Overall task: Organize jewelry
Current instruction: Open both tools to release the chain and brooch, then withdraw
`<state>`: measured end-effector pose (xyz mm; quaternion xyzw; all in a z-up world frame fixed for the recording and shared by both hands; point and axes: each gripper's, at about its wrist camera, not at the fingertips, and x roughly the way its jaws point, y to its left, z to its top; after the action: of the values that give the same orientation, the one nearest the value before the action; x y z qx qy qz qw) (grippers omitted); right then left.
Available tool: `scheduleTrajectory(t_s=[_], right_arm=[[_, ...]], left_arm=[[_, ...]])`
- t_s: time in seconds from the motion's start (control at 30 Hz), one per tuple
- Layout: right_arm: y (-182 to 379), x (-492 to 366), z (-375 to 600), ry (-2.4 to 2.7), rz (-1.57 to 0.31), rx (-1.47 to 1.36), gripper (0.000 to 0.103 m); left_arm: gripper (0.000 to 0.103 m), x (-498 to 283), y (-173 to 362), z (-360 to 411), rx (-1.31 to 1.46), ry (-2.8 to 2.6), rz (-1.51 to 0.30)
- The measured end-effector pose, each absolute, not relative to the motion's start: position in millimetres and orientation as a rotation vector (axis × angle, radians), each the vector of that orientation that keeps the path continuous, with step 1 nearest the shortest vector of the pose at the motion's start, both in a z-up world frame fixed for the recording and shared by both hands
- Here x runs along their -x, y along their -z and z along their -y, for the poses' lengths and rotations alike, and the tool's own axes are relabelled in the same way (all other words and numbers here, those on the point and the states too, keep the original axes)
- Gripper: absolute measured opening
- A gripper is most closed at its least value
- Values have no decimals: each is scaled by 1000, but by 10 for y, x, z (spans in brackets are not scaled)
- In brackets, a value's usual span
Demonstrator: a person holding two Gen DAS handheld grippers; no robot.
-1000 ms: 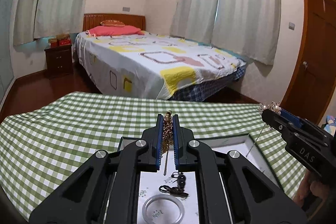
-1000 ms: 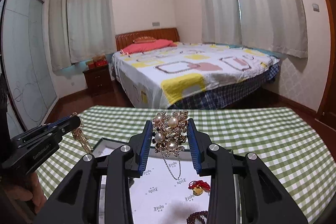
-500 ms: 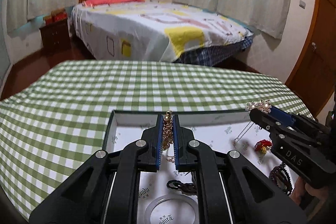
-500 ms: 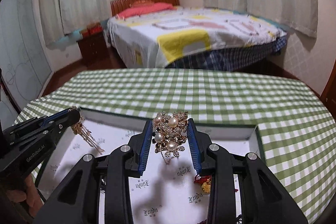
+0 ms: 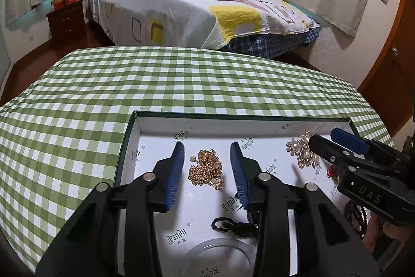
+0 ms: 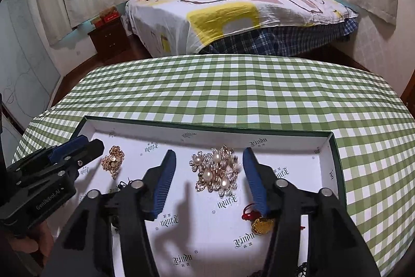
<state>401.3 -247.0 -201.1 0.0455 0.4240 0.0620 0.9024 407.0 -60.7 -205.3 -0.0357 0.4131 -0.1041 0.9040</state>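
A shallow white box (image 5: 166,127) (image 6: 298,140) with dark green walls lies on the green checked tablecloth. In the left wrist view a gold chain necklace (image 5: 206,170) lies heaped on the box floor between the fingers of my left gripper (image 5: 207,147), whose jaws are opening and clear of it. In the right wrist view a pearl and gold flower piece (image 6: 216,170) rests on the box floor between the fingers of my right gripper (image 6: 208,153), whose jaws are also opening and not pressing it. Each gripper shows at the edge of the other's view, the left (image 6: 88,144) and the right (image 5: 323,138).
More jewelry lies in the box: a black cord (image 5: 233,225), a clear bangle (image 5: 218,256), a red knot with a gold charm (image 6: 259,221), dark beads (image 5: 355,214). The checked table (image 6: 246,90) stretches beyond. A bed (image 5: 197,4) stands behind it.
Both grippers sank into the box and their jaws parted. The gold chain and the pearl flower piece left the fingers and now lie on the box floor.
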Motion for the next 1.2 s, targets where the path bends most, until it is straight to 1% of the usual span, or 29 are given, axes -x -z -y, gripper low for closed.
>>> scheduleTrajectory(t_s=[0.2,0.43,0.73,0.93,1.07,1.2], right_arm=[[1925,-3929,2499,-114,-815,-95,53],[1699,-3621,2533,-95,-687,-82,53],[1499,-2956,2575,-85,-616,-80,53],[1493,-2533,2603,-73,-619,-77,53],[1512,-2316,2630,-62,-624,-70,53],[1524,-2179,2643,-67,-632,-65,53]], left_arm=[[46,-4037,2013,596,98,220,-826],[51,-3734,1759,563,92,205,-720],[51,-3150,1578,435,112,199,-673],[51,-2863,1495,446,132,206,-677],[51,-2667,1387,523,104,208,-635],[51,-2474,1427,539,106,198,-653]])
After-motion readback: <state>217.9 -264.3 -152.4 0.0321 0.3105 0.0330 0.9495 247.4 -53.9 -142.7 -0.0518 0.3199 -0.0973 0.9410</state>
